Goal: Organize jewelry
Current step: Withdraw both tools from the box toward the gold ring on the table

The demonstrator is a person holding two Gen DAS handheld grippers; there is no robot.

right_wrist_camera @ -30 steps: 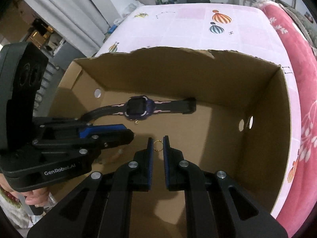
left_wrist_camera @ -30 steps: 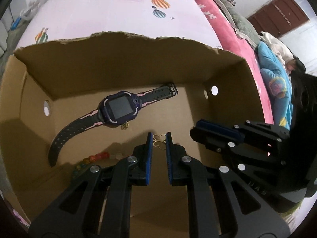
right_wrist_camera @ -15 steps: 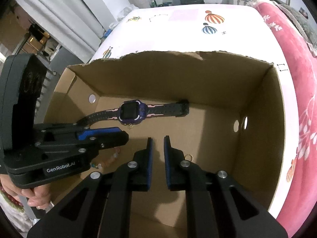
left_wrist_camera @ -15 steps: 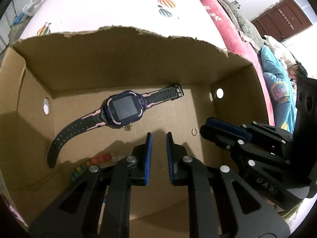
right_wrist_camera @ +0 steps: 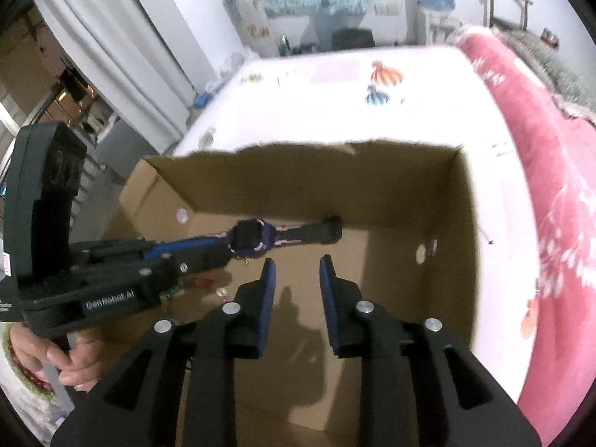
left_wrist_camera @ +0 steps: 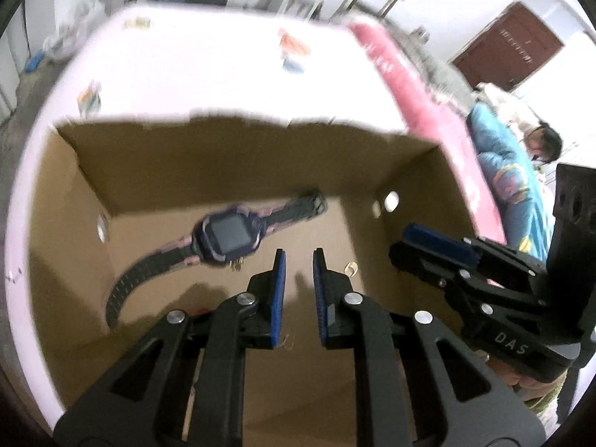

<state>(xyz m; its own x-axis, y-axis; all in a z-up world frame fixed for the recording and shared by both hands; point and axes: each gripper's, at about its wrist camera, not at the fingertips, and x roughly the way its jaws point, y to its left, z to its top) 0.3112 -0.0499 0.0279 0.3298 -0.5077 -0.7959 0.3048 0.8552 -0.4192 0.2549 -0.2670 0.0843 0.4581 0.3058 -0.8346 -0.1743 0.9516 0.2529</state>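
The small gold ring [left_wrist_camera: 350,269] lay on the cardboard box [left_wrist_camera: 223,164] floor just right of the left gripper [left_wrist_camera: 299,257], between it and the right gripper [right_wrist_camera: 297,266], both having just parted, empty.

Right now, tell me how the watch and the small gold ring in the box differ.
The watch is large, dark purple with a black-and-pink strap stretched out long; the small gold ring is tiny, thin and round. The watch lies toward the box's far wall; the ring lies nearer, just right of the left tool. Both rest loose on the cardboard floor, gripped by neither tool.
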